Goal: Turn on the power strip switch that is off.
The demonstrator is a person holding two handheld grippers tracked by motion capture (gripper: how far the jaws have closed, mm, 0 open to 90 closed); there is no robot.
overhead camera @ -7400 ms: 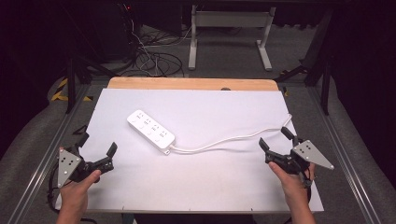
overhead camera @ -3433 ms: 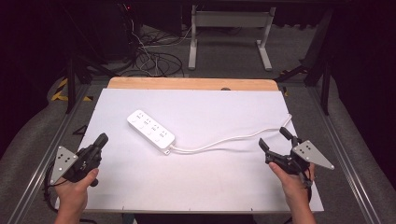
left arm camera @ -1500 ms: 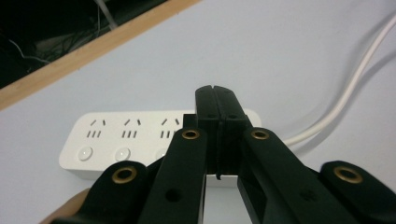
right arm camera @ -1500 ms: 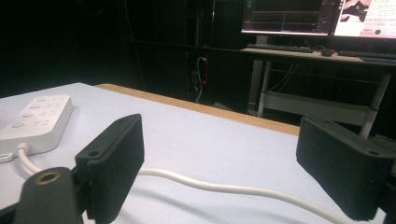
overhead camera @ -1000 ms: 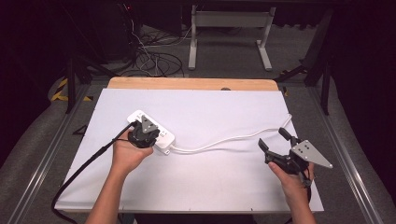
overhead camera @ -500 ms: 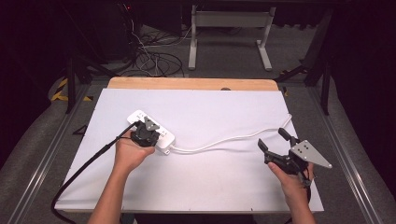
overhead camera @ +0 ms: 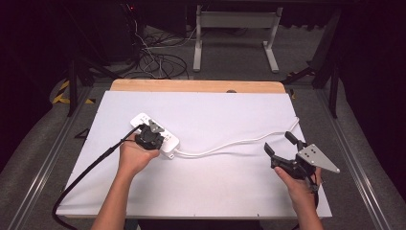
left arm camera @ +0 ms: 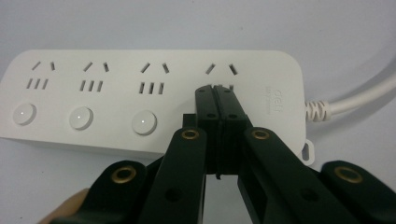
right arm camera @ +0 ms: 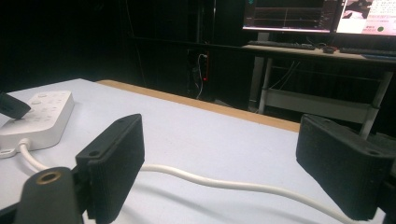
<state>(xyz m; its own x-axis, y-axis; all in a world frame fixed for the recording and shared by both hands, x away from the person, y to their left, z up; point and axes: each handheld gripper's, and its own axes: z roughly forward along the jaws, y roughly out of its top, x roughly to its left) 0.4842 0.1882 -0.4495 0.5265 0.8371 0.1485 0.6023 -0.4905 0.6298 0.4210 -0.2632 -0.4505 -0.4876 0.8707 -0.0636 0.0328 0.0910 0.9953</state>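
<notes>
Tongs [left arm camera: 215, 93] of the left hand, closed and empty, hide the power strip [left arm camera: 154, 98]'s fourth button at centre frame; right tongs [overhead camera: 282, 146] gape open, lower right.

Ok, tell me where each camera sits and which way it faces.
High view: above the person's side, looking forward and down on the table; both forearms, left gripper, right gripper.
Left gripper view: rides the left gripper, looking down its shut fingers at the power strip.
Right gripper view: looks between open fingers, level across the table.
Shared: the power strip and its cable.
</notes>
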